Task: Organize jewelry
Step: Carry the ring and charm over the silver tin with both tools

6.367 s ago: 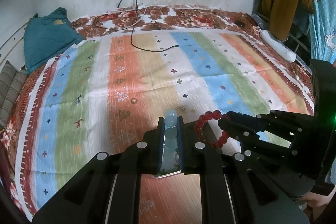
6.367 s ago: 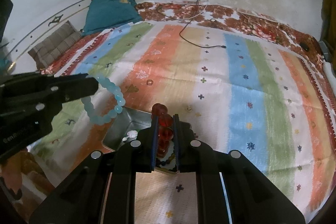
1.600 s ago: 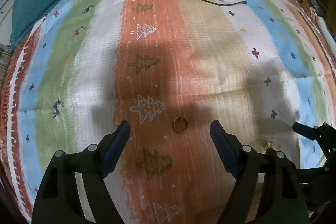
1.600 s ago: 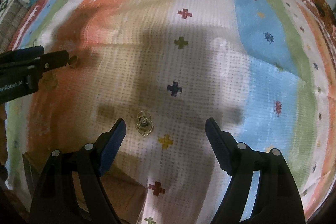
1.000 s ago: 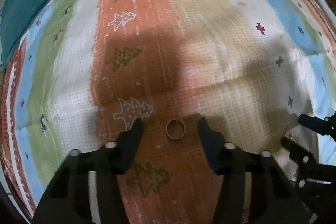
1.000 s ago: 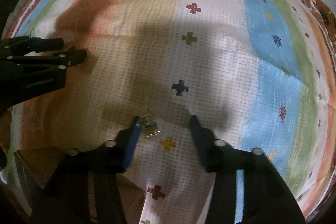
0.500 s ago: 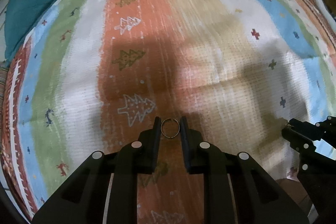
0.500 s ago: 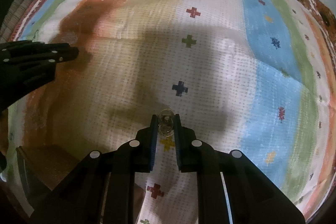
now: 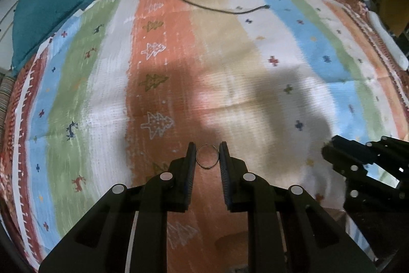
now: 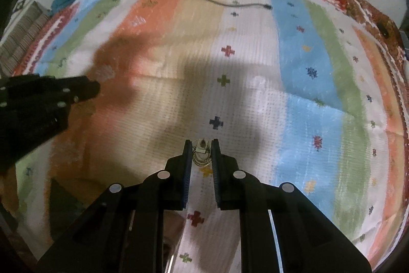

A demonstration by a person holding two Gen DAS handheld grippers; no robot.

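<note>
A thin plain ring (image 9: pixel 207 155) is pinched upright between the tips of my left gripper (image 9: pixel 207 149), which is shut on it above the orange stripe of the blanket (image 9: pixel 163 24). My right gripper (image 10: pixel 202 146) is shut on a small gold ornate earring (image 10: pixel 201 153), held above the white stripe near a yellow cross. Each gripper shows in the other's view: the right gripper (image 9: pixel 329 148) at the right edge, the left gripper (image 10: pixel 93 88) at the left edge. A dark box (image 10: pixel 69 198) lies at the lower left of the right wrist view, its contents hidden.
The striped blanket (image 10: pixel 301 47) covers a bed. A black cable (image 9: pixel 217 9) trails across its far part. A teal cushion (image 9: pixel 43 14) lies at the far left corner, and a white power strip (image 9: pixel 386 40) lies along the right edge.
Both grippers closed from wide open onto their pieces, the left on the ring and the right on the earring. Both then rose off the blanket with them; the view widened.
</note>
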